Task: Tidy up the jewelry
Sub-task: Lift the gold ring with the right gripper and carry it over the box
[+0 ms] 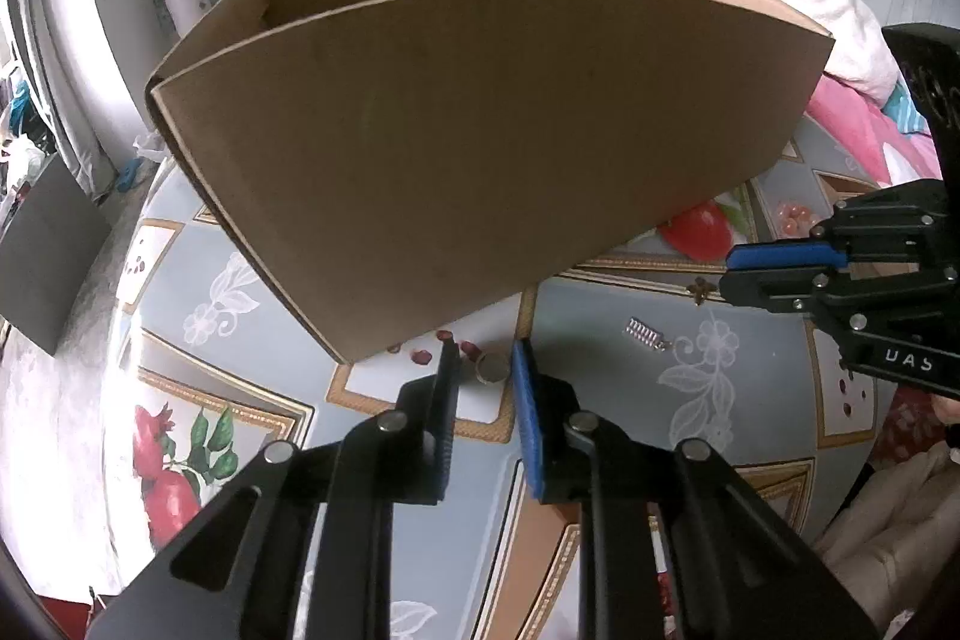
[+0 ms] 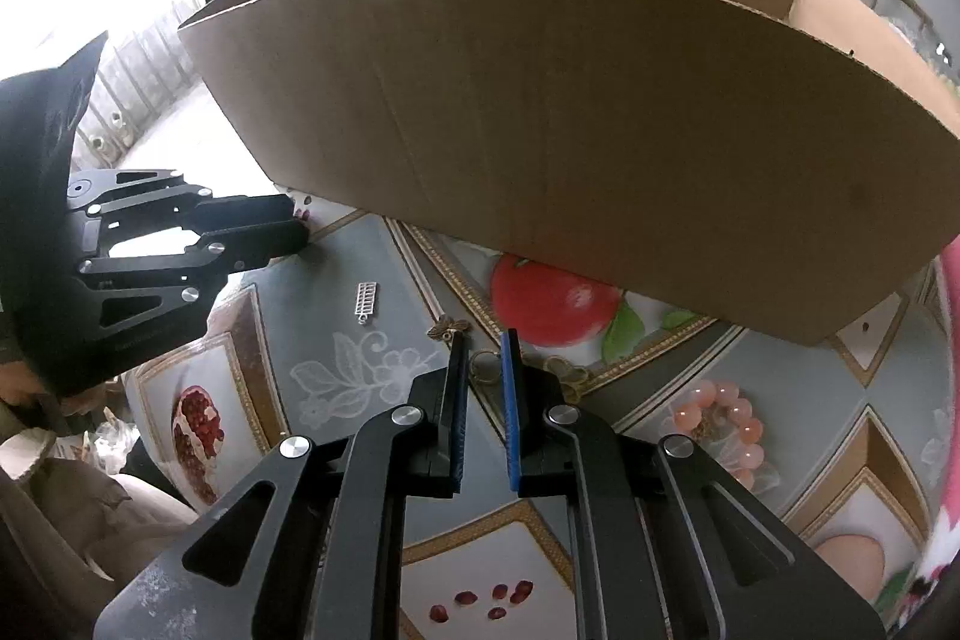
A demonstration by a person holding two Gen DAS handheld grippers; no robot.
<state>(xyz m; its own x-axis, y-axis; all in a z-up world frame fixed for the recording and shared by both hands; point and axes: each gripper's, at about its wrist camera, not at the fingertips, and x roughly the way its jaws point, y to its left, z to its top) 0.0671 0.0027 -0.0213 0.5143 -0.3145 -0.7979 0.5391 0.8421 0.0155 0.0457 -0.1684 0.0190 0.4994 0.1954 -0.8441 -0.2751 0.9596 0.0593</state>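
One open brown cardboard box (image 1: 480,148) on a fruit-patterned bench (image 1: 600,328). Left tool (image 1: 485,352) clamped on a gold ring (image 1: 493,367); right tool (image 2: 483,340) nearly together around a gold loop (image 2: 483,365). One silver ladder-shaped pendant (image 2: 366,301) lies left.

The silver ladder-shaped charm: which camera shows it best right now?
The right wrist view: the silver ladder-shaped charm lies flat and unblocked there, rungs and ring visible. The left wrist view shows it foreshortened and less sharp.
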